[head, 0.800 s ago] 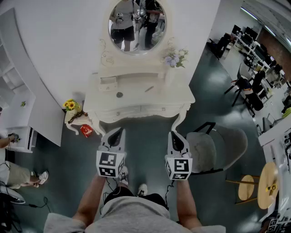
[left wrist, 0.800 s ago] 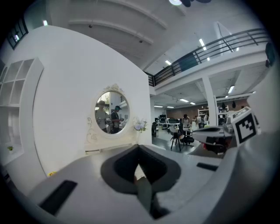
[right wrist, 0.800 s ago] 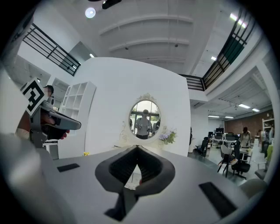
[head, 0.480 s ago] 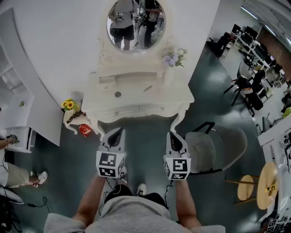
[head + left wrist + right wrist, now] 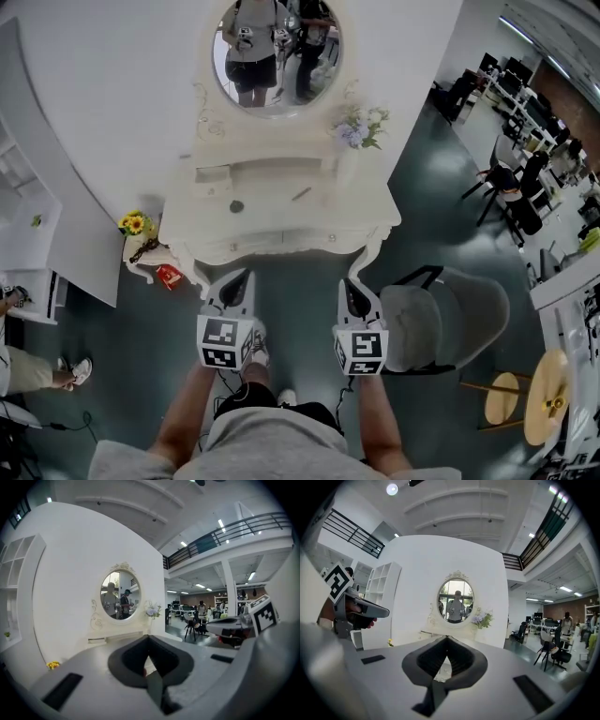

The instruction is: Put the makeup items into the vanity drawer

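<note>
1. Standing just short of the vanity [image 5: 281, 150], the person carries both tools low and roughly level, pointed at its front. I read this as an approach, with nothing within reach yet.
2. Far left: sunflowers [image 5: 134, 224] stand beside the vanity and look unrelated to the job.
3. Left tool [image 5: 242, 276]: jaws pressed together with nothing between them, and the tip is near the vanity's front edge. It is probably closed because there is nothing to carry yet.
4. Tabletop [image 5: 356, 211]: the makeup items lie out in the open below the oval mirror [image 5: 277, 47]. A dark round item [image 5: 236, 206] sits left of centre, and a slim stick-like item [image 5: 301, 194] lies to its right. Both are too small to identify.
5. Vanity drawer [image 5: 281, 244]: set in the front skirt, it looks closed. It would need pulling out before anything goes in.
6. Right tool [image 5: 351, 284]: jaws together and empty, in the same carrying posture as the left. The chair [image 5: 441, 314] stands off to its right, leaving the front of the vanity free.
7. Against the earlier frames, the vanity sits lower in the head view, and its front edge is nearer both tool tips. The sunflowers have slid left and down. Both tools keep their posture and remain closed. This reads as a step forward.
</note>
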`<action>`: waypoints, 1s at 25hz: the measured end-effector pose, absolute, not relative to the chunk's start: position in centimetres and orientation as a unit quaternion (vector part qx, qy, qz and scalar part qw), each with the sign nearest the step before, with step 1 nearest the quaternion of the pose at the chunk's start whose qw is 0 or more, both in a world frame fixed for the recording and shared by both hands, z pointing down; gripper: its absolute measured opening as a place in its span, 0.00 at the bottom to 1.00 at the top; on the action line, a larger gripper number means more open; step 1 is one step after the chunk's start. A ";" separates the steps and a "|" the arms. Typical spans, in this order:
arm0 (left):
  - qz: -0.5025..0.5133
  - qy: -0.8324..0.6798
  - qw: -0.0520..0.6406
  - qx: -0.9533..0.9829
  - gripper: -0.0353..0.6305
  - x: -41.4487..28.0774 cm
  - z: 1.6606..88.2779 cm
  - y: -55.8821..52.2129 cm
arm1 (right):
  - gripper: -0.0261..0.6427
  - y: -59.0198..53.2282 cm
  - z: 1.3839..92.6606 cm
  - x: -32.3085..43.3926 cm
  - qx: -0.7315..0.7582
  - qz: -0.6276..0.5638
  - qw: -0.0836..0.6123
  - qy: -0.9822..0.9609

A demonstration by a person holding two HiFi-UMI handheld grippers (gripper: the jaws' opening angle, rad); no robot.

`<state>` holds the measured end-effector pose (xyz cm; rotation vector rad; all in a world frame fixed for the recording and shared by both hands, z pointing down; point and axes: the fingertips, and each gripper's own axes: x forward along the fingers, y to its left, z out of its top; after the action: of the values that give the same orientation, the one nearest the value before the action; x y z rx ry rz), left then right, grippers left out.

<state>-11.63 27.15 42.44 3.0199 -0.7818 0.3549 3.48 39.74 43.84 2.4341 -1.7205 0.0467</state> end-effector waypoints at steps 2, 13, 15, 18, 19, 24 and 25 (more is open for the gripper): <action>0.116 -0.250 0.003 0.961 0.05 -10.5 42.9 25.0 | 0.06 37.7 44.3 4.7 0.814 0.019 0.079 -0.576; 0.145 -0.277 0.029 0.950 0.05 -5.6 45.1 9.6 | 0.06 20.2 46.5 8.9 0.782 0.048 0.090 -0.615; 0.154 -0.290 0.042 0.944 0.05 -5.7 45.8 7.0 | 0.06 16.9 46.9 8.9 0.769 0.057 0.096 -0.630; 0.163 -0.309 0.062 0.935 0.05 -6.2 47.2 3.0 | 0.06 12.1 47.9 8.4 0.749 0.066 0.106 -0.650; 0.166 -0.316 0.068 0.932 0.05 -6.4 47.8 1.8 | 0.06 10.7 48.4 8.2 0.743 0.069 0.110 -0.657; 0.183 -0.345 0.098 0.915 0.05 -8.1 50.6 -3.0 | 0.06 4.4 51.5 6.7 0.708 0.095 0.133 -0.687; 0.186 -0.349 0.103 0.913 0.05 -8.3 51.2 -3.7 | 0.06 3.3 52.2 6.4 0.702 0.101 0.138 -0.692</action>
<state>-8.34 -3.71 51.20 2.6934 -1.0296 0.5499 6.36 3.35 52.25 2.0299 -2.0003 0.2921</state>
